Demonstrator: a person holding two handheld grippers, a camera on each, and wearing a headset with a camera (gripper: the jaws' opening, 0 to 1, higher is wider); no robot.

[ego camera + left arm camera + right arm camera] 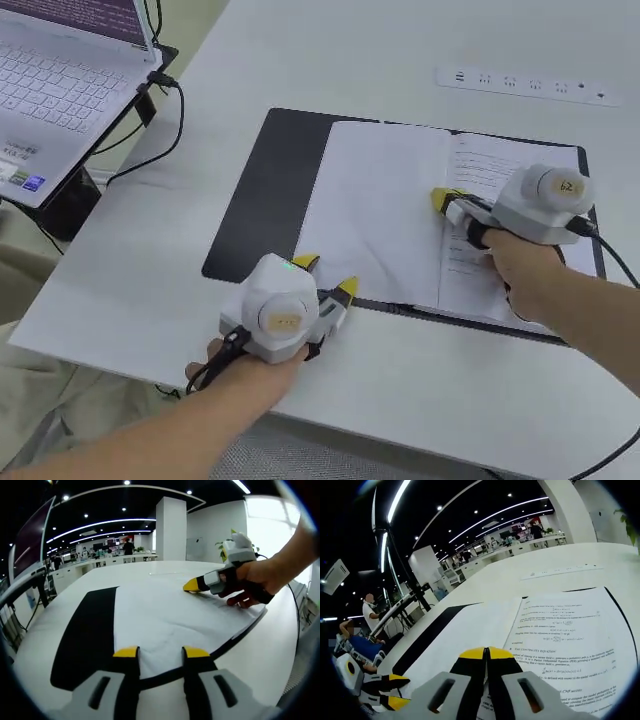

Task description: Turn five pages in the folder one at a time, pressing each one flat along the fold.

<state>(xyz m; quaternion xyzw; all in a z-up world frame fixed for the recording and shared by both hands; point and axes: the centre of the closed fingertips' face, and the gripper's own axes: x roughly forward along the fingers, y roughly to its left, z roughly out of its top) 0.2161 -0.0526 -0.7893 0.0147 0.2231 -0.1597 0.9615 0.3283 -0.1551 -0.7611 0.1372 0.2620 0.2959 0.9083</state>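
folder [265,190] lies open on the white tabletop [330,60], its black inner cover bare on the left side. a blank white page [380,210] lies across the middle, and a printed page [500,165] with lines of text lies to the right of the fold.

the right hand-held gripper [440,200] has its yellow-tipped jaws pressed together with nothing between them. the tips point at the fold, where the blank page meets the printed one. in the right gripper view the joined tips sit low over that line. the hand holding it rests on the printed page.

the left hand-held gripper [326,277] is at the near edge of the folder, by the lower corner of the blank page. its jaws are spread apart and grip nothing. whether the tips touch the paper cannot be told.

a laptop [60,70] stands at the far left with a black cable [165,140] plugged into its side. a white power strip [535,86] lies beyond the folder.
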